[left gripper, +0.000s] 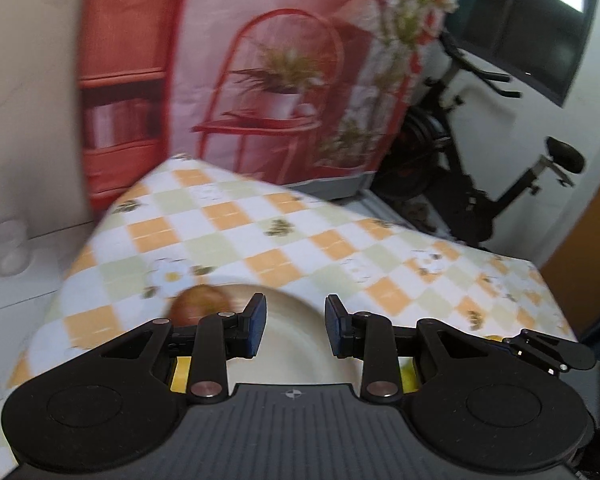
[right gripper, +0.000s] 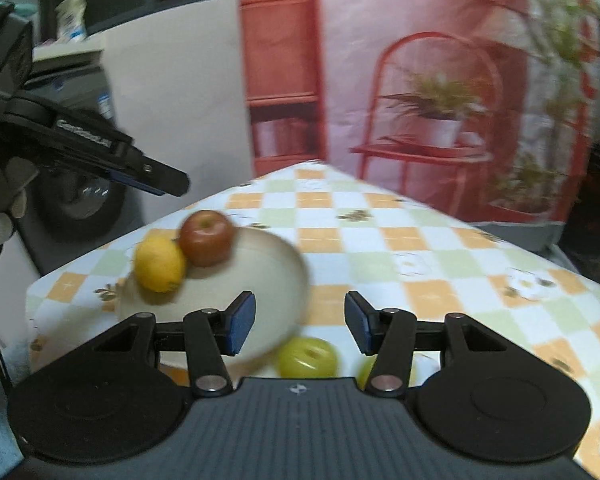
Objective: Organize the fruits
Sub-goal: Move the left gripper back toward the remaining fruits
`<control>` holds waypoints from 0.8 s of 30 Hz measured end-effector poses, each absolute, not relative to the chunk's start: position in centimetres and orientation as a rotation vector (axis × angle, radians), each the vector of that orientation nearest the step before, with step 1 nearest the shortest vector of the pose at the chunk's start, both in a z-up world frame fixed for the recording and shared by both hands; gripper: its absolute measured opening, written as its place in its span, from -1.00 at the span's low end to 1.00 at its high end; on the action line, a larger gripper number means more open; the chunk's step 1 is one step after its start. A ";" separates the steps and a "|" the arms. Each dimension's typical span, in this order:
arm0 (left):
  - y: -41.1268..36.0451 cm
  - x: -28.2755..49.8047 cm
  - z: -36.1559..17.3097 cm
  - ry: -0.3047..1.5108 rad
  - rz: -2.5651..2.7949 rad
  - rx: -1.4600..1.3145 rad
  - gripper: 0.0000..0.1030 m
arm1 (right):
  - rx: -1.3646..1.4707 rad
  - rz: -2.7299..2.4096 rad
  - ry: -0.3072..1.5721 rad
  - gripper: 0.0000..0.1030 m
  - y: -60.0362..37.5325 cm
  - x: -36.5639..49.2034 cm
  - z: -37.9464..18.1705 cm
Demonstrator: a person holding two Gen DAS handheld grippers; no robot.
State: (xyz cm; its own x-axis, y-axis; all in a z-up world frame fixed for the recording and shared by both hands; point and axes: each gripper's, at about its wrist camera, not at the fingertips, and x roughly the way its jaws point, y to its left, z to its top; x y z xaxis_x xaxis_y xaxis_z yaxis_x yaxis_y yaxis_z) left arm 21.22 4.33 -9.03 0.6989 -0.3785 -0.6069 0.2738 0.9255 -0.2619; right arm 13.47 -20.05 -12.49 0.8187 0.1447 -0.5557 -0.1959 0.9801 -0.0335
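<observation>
Left wrist view: the left gripper (left gripper: 296,326), jaws parted and empty, hangs over a plate (left gripper: 296,356) holding a red apple (left gripper: 198,304); right wrist view: the empty, released right gripper (right gripper: 300,326) hovers near a green apple (right gripper: 308,356) beside the plate's rim, which a careless approach might nudge off the table (right gripper: 440,248).

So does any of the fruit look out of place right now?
Yes. The red apple and the lemon are on the plate, but a green apple lies on the tablecloth just off the plate's rim. Nothing looks spilled or damaged.
</observation>
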 end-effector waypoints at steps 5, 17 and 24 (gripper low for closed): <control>0.3 20.6 -8.6 0.699 -0.444 -0.137 -0.34 | -0.073 0.078 0.570 0.03 -24.5 10.5 -12.2; -8.1 20.8 -10.2 0.734 -0.557 -0.059 -0.34 | -0.007 -0.058 0.599 0.03 -32.1 4.4 -13.5; -11.8 21.6 -11.5 0.778 -0.611 -0.015 -0.35 | -0.012 -0.064 0.622 0.03 -33.3 4.1 -14.9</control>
